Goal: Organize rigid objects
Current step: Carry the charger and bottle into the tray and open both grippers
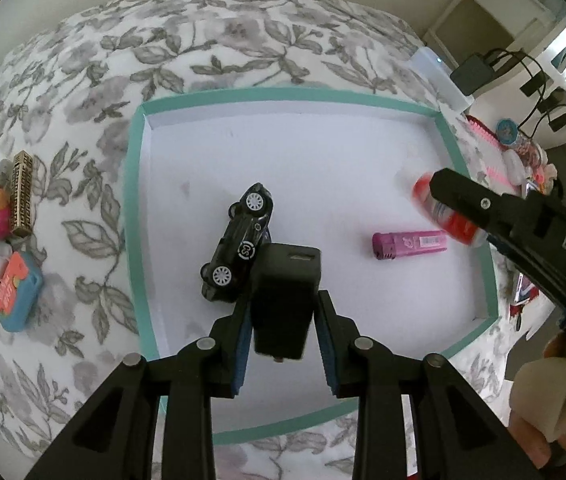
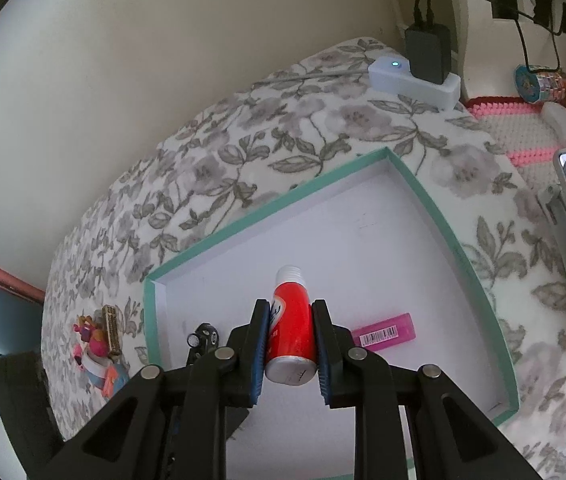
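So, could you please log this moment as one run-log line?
left gripper: shut on black charger | right gripper: shut on red tube | tray: toy car, pink lighter

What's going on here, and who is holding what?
A person is sorting small items into a teal-rimmed tray. The left gripper is shut on a black charger block over the tray, beside a black toy car. The right gripper is shut on a red tube. A pink lighter already lies inside.
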A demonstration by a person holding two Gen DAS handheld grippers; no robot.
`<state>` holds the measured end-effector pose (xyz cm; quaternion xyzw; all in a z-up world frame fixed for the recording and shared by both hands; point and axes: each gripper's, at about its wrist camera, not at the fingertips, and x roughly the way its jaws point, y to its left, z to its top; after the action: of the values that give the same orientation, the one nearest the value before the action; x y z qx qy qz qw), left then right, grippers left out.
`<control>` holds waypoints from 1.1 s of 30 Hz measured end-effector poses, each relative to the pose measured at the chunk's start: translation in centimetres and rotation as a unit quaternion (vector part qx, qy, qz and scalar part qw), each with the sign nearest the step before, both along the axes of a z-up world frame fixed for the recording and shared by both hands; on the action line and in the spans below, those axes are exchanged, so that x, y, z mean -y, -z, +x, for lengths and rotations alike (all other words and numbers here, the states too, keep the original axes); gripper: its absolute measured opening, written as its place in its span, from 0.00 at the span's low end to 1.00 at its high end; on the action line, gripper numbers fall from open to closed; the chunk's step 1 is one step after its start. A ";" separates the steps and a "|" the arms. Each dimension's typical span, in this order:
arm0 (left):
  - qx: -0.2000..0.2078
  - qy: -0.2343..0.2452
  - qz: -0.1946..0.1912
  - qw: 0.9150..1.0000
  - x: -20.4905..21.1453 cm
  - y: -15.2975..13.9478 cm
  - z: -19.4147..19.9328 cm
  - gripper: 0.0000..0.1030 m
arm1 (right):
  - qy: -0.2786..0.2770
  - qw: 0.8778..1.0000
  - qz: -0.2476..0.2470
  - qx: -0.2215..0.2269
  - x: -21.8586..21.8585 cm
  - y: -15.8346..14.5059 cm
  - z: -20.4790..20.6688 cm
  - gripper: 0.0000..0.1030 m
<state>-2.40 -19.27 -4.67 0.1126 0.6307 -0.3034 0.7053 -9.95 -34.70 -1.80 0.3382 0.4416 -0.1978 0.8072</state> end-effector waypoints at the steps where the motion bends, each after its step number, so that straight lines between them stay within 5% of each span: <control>1: 0.001 -0.001 0.000 1.000 -0.1 -0.1 0.1 0.37 | 0.001 1.000 -0.001 0.000 0.0 -0.1 0.0 0.25; 3: 0.006 -0.004 0.001 1.000 -0.5 -0.5 0.3 0.44 | 0.001 1.000 0.000 0.006 0.0 -0.2 0.0 0.25; 15: 0.053 -0.051 -0.024 0.997 -3.4 -4.0 3.0 0.44 | -0.006 1.000 -0.023 0.020 -0.7 -1.9 0.3 0.25; 25: 0.100 -0.134 0.013 0.986 -8.4 -4.9 7.3 0.52 | -0.053 0.996 -0.070 -0.002 -3.9 -2.2 2.5 0.29; 29: 0.127 -0.163 0.029 0.978 -11.0 -5.2 8.6 0.55 | -0.071 0.993 -0.094 -0.005 -5.7 -2.7 3.6 0.38; 32: 0.143 -0.184 0.033 0.972 -12.8 -5.4 9.3 0.83 | -0.090 0.990 -0.111 0.002 -7.5 -3.3 4.5 0.46; 33: 0.148 -0.193 0.032 0.969 -13.5 -5.5 9.5 0.84 | -0.097 0.988 -0.118 0.005 -8.2 -3.6 4.9 0.50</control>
<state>7.13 -5.72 0.87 0.0549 0.5386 -0.1212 0.8320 -5.09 -26.50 1.76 0.1968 0.4420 -0.1678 0.8589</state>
